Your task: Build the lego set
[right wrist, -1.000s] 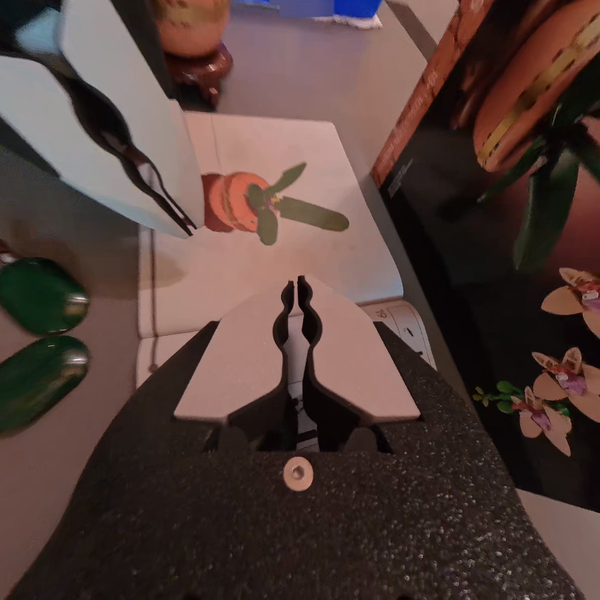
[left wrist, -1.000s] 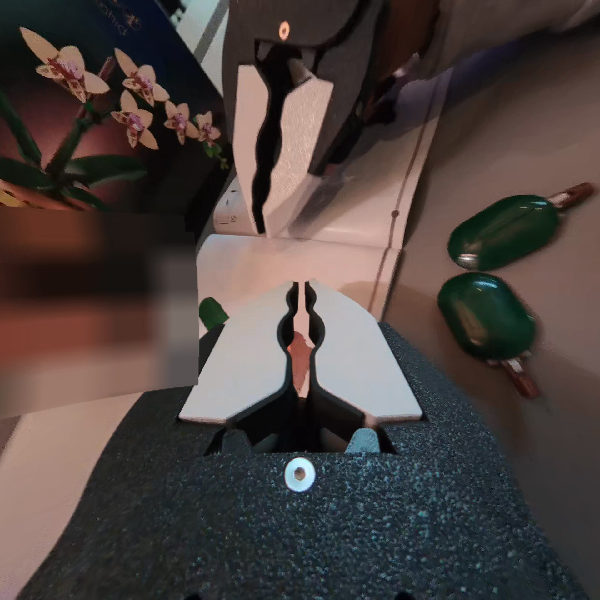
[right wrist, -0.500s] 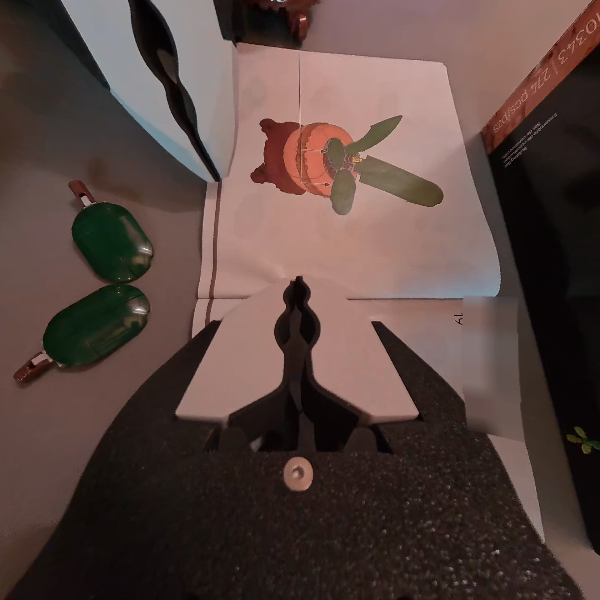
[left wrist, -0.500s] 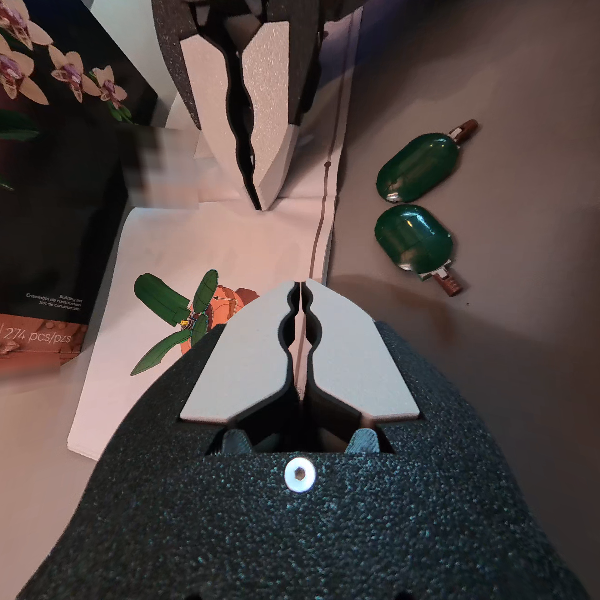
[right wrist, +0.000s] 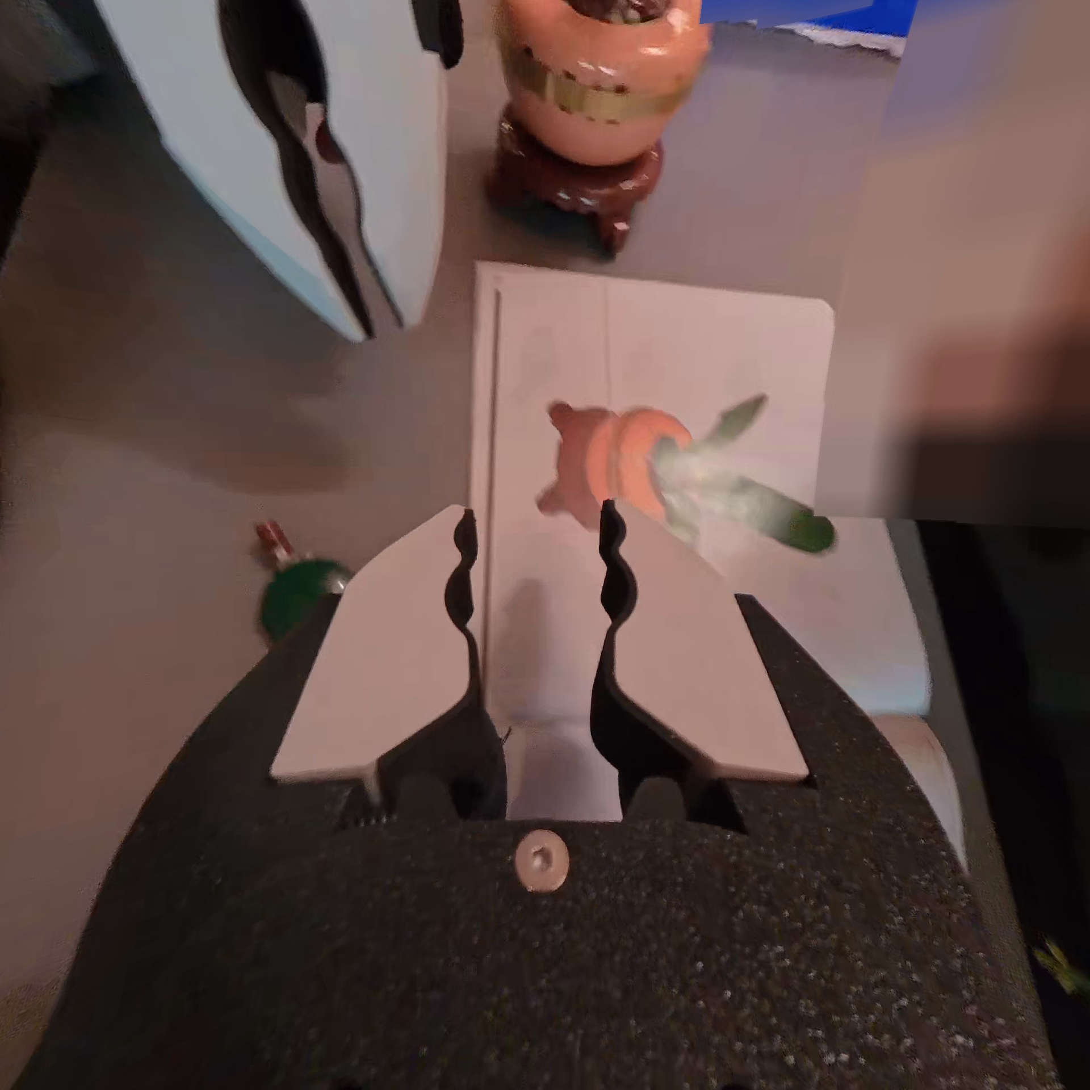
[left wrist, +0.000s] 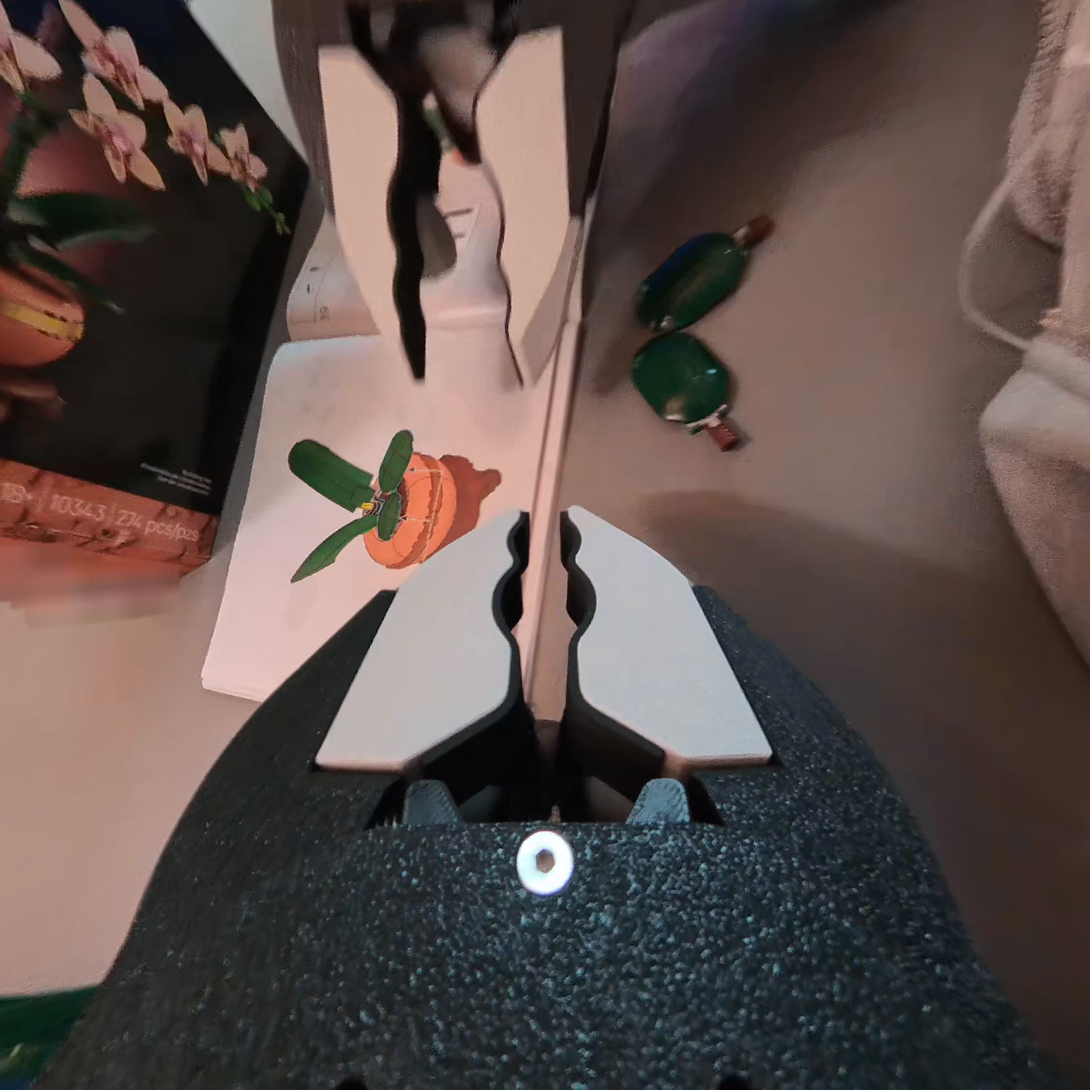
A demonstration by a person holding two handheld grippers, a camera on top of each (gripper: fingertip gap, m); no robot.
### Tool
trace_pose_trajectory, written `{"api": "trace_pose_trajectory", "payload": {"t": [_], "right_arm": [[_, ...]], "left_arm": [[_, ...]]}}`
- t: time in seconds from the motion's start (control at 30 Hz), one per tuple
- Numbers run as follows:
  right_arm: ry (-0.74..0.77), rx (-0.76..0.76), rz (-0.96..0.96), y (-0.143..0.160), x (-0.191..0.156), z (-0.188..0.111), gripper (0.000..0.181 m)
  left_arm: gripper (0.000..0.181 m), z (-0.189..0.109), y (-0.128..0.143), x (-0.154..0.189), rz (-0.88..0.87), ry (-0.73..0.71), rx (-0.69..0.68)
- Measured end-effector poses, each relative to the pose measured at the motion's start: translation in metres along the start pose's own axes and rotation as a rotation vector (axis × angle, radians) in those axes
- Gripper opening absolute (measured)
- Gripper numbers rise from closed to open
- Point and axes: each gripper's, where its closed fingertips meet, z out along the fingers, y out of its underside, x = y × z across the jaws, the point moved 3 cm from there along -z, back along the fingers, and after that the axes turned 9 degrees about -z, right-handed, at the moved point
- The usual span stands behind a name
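Right gripper (right wrist: pixel 537 519) fingers spread, empty; the two green leaves (left wrist: pixel 687 336) lie upper right of the left gripper (left wrist: pixel 542 516), its fingers slightly parted.

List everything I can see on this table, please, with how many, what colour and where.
Leaf pieces: two, dark green with brown stubs, side by side on the grey table beside the booklet.
Booklet: one, white, open flat, showing a picture of an orange pot with green leaves.
Box: one, black with pale flowers pictured, lying along the booklet's other side.
Pot: one, orange with a yellowish band, on a dark brown stand, beyond the booklet.
Table: one, grey.
Cloth: pale, at the table's edge; what it is I cannot tell.
Left hand-held gripper: black with white fingers, slightly open, empty.
Right hand-held gripper: the same, wide open, empty.
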Motion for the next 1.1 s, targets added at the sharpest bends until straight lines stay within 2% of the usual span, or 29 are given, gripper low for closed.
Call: {"api": "trace_pose_trajectory", "payload": {"t": [0.13, 0.23, 0.33, 0.43, 0.53, 0.63, 0.93, 1.1], "right_arm": [[-0.053, -0.086, -0.04, -0.026, -0.01, 0.039, 0.038], [-0.113, -0.174, -0.051, -0.035, -0.012, 0.062, 0.039], [-0.087, -0.217, -0.058, -0.044, -0.006, 0.077, 0.036], [-0.087, -0.213, -0.024, -0.054, -0.005, 0.09, 0.035], [-0.055, -0.246, -0.035, -0.053, -0.002, 0.101, 0.034], [-0.081, -0.237, 0.0, -0.055, -0.001, 0.104, 0.022], [-0.194, -0.204, 0.093, -0.054, 0.0, 0.105, 0.012], [-0.162, -0.205, 0.056, -0.055, 0.007, 0.101, 0.022]], "left_arm": [[0.008, -0.026, 0.007, 0.02, -0.071, 0.032, 0.033], [0.008, -0.044, 0.027, 0.02, -0.177, -0.028, 0.053], [0.007, -0.059, 0.038, 0.015, -0.236, -0.088, 0.121], [0.007, -0.067, 0.048, 0.008, -0.262, -0.153, 0.164], [0.007, -0.064, 0.049, 0.016, -0.259, -0.12, 0.216], [0.007, -0.058, 0.051, 0.025, -0.236, -0.089, 0.211], [0.007, -0.061, 0.052, 0.024, -0.252, -0.082, 0.26], [0.008, -0.058, 0.052, 0.024, -0.24, -0.082, 0.255]]}}
